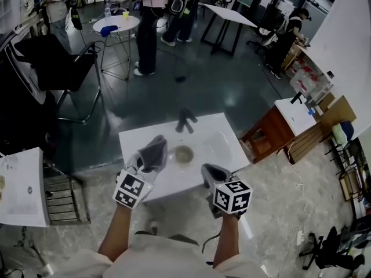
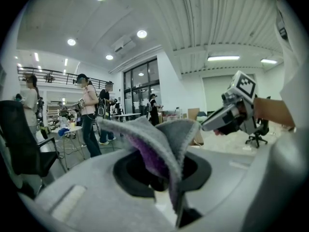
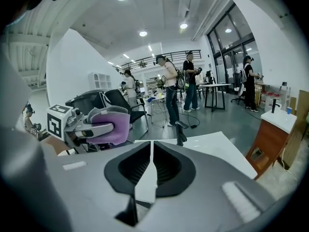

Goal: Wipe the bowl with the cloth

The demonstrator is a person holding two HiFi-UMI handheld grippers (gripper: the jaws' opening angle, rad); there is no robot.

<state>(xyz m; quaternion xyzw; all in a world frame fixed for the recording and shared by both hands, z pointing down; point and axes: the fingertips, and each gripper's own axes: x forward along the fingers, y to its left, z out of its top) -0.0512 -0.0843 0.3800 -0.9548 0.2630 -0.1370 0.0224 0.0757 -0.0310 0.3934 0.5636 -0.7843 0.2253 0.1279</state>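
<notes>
The white desk [image 1: 145, 138] has bare surface on every side of the bowl [image 1: 184, 154], and open grey floor lies beyond its far edge. A wooden cabinet [image 1: 269, 133] stands close on the right, and a black chair [image 1: 58, 68] well off to the left. A dark upright fitting [image 1: 185, 120] rises near the far edge.

The bowl sits mouth up near the desk's middle. The left tongs [image 1: 148, 161] pinch the folded grey-and-purple cloth [image 1: 155, 148] just left of it – the cloth's length runs along the jaws, away from the person. The right tongs [image 3: 152, 151] are all but pressed together, with nothing between them.
</notes>
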